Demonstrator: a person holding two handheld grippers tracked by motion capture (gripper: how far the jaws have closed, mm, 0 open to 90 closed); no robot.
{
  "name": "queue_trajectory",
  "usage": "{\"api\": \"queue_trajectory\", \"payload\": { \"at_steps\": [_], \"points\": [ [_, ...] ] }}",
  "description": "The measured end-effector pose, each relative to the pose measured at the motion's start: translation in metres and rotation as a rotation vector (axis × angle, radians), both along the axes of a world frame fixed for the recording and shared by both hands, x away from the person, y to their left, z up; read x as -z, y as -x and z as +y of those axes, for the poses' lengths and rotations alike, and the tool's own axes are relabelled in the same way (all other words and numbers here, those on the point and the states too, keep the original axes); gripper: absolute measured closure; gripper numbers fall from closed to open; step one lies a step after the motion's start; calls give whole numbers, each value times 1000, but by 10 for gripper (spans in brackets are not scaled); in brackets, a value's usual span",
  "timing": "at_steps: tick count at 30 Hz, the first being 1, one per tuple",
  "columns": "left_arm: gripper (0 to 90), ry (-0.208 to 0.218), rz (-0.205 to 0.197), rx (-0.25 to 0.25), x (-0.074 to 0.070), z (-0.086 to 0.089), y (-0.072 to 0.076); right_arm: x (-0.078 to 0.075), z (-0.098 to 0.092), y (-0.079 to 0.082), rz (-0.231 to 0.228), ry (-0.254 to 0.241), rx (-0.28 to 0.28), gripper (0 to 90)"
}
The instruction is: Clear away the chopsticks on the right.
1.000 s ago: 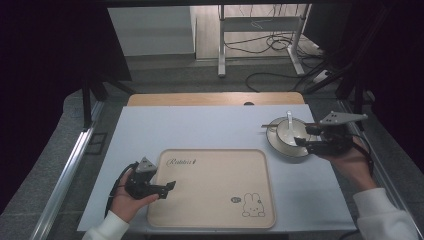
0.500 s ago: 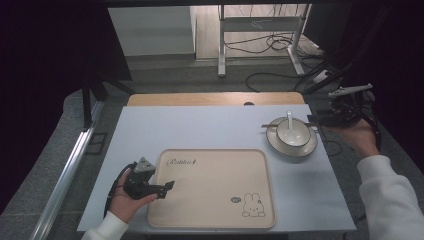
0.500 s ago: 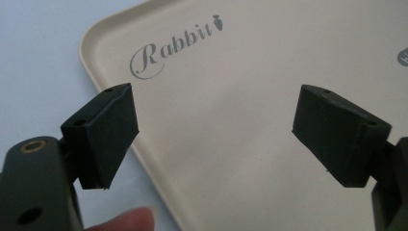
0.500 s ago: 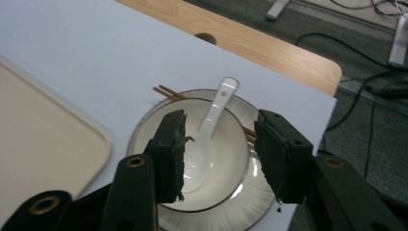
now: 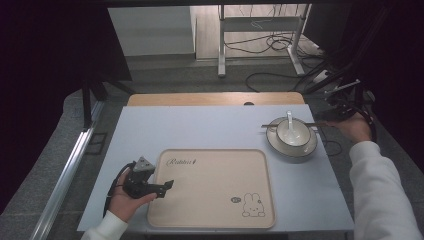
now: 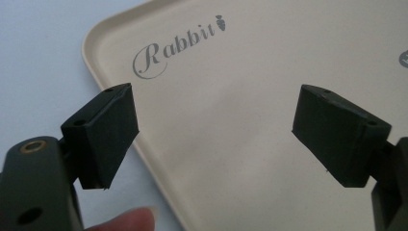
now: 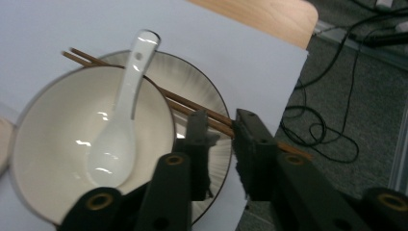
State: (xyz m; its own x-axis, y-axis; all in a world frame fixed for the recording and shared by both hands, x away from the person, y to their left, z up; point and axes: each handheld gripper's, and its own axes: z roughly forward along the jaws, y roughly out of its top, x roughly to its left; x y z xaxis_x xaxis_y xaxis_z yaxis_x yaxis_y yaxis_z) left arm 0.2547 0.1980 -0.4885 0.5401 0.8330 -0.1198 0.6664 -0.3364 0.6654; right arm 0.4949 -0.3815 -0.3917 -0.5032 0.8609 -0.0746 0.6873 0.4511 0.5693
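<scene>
A white bowl (image 5: 295,138) (image 7: 48,139) holding a white spoon (image 5: 289,125) (image 7: 120,130) stands on a dark-rimmed plate (image 5: 301,150) (image 7: 211,96) at the table's right. Brown chopsticks (image 5: 272,125) (image 7: 183,103) lie across the plate behind the bowl. My right gripper (image 5: 326,119) (image 7: 221,120) is at the chopsticks' right end; its jaws have just been closing, and a narrow gap remains, through which the chopsticks show. My left gripper (image 5: 167,186) (image 6: 214,130) rests open over the near-left edge of the beige rabbit tray (image 5: 210,200) (image 6: 240,72), holding nothing.
The pale blue mat (image 5: 200,127) covers the table, with a wooden strip (image 5: 215,99) along the far edge. The plate sits close to the table's right edge. Cables (image 5: 270,47) (image 7: 317,130) lie on the floor beyond and to the right.
My right gripper has drawn back from over the bowl to the right, past the plate's rim, and its jaws have narrowed. The left hand has stayed put.
</scene>
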Motion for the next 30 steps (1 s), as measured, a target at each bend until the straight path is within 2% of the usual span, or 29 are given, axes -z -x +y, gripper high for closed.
{"api": "queue_trajectory", "payload": {
  "at_steps": [1,2,3,7,9,12,13,15,17,19,22,27,30],
  "points": [
    [163,0,1,-1,0,0,0,0,0,0,0,0,0,767],
    [163,-3,4,-2,1,0,-1,5,0,-8,18,25,1,845],
    [164,-4,5,-3,1,0,-1,8,1,-13,32,33,2,878],
    [163,-8,4,-5,1,-1,-1,16,3,-25,58,57,1,888],
    [163,-9,5,-11,1,0,-1,28,5,-38,66,85,25,888],
    [164,-10,7,-14,2,0,-1,33,5,-44,65,89,41,888],
    [164,-10,8,-15,2,0,-2,40,4,-51,68,106,61,888],
    [164,-10,9,-17,2,1,-2,42,4,-54,71,111,64,888],
    [164,-8,10,-20,2,1,-1,50,3,-62,86,133,80,888],
    [164,-5,10,-23,2,2,-1,52,2,-63,92,137,80,888],
    [164,-6,14,-25,3,4,-1,59,2,-66,109,177,84,888],
    [164,-8,17,-22,3,5,-1,66,0,-67,113,182,96,888],
    [164,-9,15,-20,3,5,-1,71,-1,-67,130,202,95,888]
  ]
}}
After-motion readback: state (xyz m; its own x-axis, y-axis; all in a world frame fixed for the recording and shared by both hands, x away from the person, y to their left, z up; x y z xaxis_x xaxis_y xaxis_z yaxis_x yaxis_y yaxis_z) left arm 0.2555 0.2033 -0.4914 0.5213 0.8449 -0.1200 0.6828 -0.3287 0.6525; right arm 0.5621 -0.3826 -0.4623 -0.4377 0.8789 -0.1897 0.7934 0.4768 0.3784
